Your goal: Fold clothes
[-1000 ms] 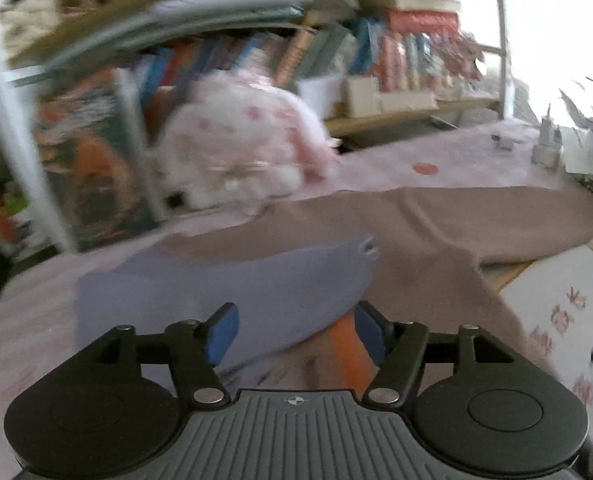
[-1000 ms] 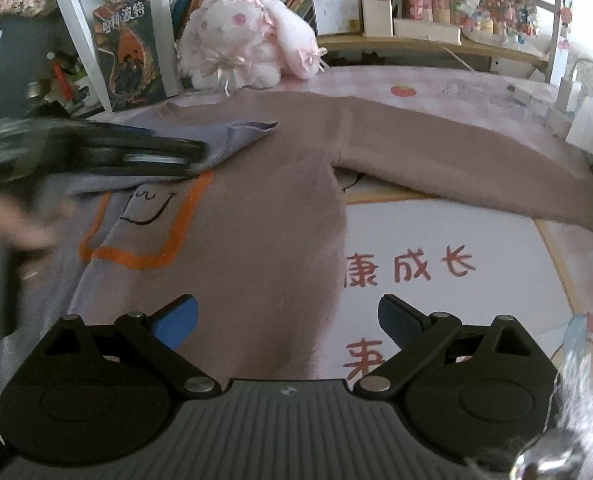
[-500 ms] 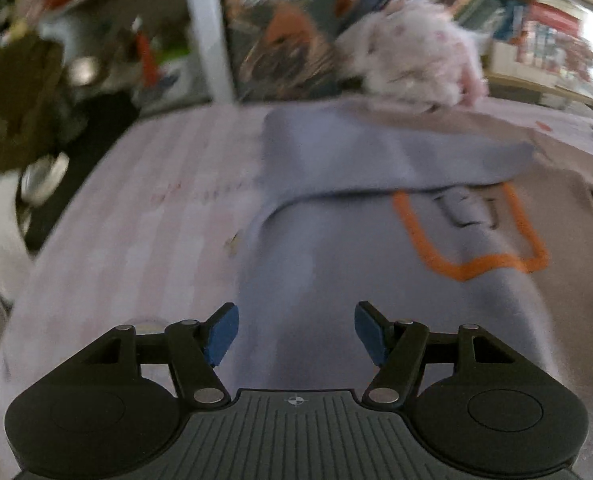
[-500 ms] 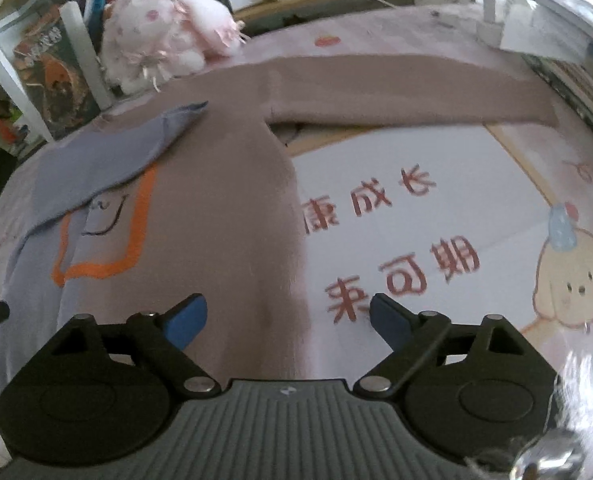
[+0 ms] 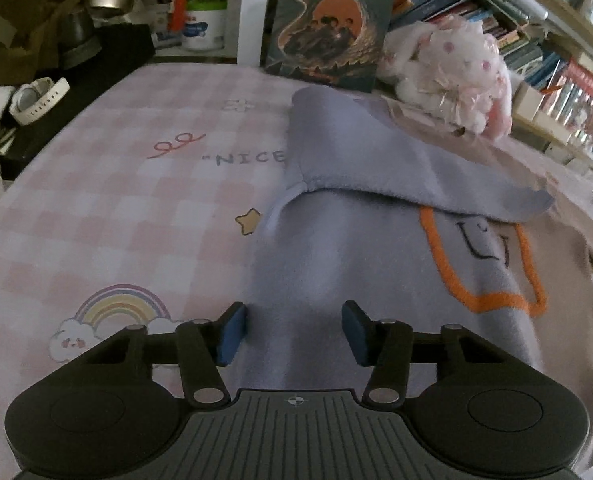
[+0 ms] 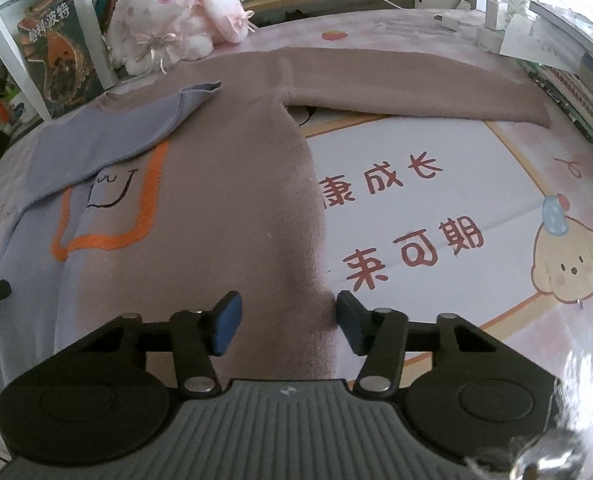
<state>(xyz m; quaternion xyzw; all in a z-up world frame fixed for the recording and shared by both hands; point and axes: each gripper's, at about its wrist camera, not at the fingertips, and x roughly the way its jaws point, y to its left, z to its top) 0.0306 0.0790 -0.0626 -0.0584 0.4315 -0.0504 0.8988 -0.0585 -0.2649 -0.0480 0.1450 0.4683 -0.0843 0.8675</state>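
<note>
A sweater lies flat on the printed table cover, half lavender (image 5: 336, 264), half mauve-brown (image 6: 232, 184), with an orange outline design (image 6: 108, 216) on the chest. Its lavender sleeve (image 5: 380, 164) is folded across the chest; it also shows in the right wrist view (image 6: 112, 140). The brown sleeve (image 6: 408, 84) stretches out to the right. My left gripper (image 5: 292, 330) is open and empty over the lavender hem, its left pad at the sweater's side edge. My right gripper (image 6: 286, 324) is open and empty over the brown hem's right edge.
A pink-and-white plush toy (image 6: 168, 20) and a dark book (image 5: 328, 20) stand at the table's far side before bookshelves. A white charger (image 6: 492, 24) and papers (image 6: 544, 44) sit at the far right. A watch (image 5: 36, 98) lies off the table's left.
My left gripper let go of the lavender sleeve on the chest and drew back to the lavender hem. My right gripper closed in on the brown hem edge and narrowed its opening.
</note>
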